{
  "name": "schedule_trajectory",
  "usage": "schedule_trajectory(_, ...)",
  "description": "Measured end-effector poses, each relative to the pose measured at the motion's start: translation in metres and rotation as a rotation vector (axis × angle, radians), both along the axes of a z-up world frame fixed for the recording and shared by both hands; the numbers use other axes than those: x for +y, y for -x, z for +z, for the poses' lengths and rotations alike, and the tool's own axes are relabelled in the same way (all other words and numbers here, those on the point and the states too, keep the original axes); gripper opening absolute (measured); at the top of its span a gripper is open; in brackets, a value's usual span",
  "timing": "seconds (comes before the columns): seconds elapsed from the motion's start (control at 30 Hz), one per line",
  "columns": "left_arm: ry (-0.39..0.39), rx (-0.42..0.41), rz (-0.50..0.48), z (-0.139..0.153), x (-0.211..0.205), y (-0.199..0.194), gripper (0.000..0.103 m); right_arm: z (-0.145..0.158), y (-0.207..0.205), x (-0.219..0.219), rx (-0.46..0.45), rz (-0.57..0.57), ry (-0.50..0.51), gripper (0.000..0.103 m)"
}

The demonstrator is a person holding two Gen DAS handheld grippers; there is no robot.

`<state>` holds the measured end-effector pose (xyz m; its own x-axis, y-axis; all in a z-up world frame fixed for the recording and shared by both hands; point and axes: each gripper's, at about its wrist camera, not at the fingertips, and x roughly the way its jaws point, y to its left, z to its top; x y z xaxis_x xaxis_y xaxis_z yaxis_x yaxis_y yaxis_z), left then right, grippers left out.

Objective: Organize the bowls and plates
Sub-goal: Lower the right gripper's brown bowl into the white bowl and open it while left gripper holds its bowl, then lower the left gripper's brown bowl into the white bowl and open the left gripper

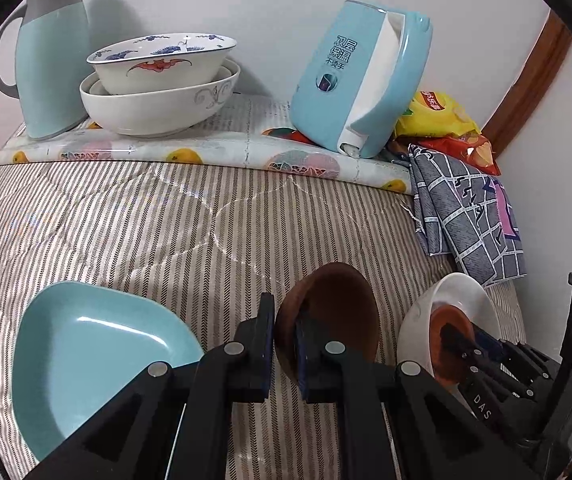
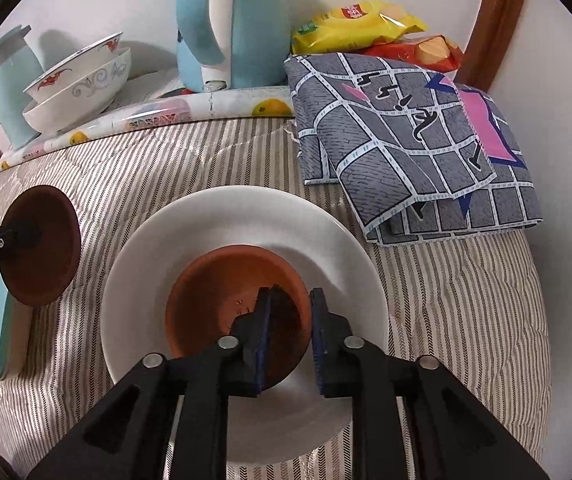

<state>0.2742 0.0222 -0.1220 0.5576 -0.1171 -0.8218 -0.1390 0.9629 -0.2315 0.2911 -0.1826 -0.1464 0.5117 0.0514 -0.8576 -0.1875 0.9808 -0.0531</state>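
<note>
My left gripper is shut on the rim of a dark brown bowl and holds it tilted above the striped cloth; it also shows in the right wrist view. A light blue plate lies at the left. My right gripper is open, its jaws on either side of the near rim of a reddish brown bowl that sits in a white plate. That plate and bowl show in the left wrist view.
At the back, two stacked white patterned bowls, a light blue jug and a tilted blue kettle stand on a fruit-print mat. A folded grey checked cloth and snack bags lie at the right.
</note>
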Motion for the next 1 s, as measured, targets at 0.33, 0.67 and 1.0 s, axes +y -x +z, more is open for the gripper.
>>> schedule_trajectory(0.33, -0.019, -0.010, 0.003, 0.008, -0.001, 0.011, 0.009, 0.009, 0.008, -0.004, -0.029, -0.001, -0.053, 0.037)
schedule_trajectory(0.67, -0.003, -0.050, -0.043, 0.030, -0.024, 0.020, 0.009, 0.039, 0.032, -0.044, -0.103, -0.077, -0.151, 0.038)
schedule_trajectory(1.0, 0.014, -0.063, -0.095, 0.039, -0.059, 0.024, 0.009, 0.052, 0.074, -0.101, -0.142, -0.181, -0.140, 0.038)
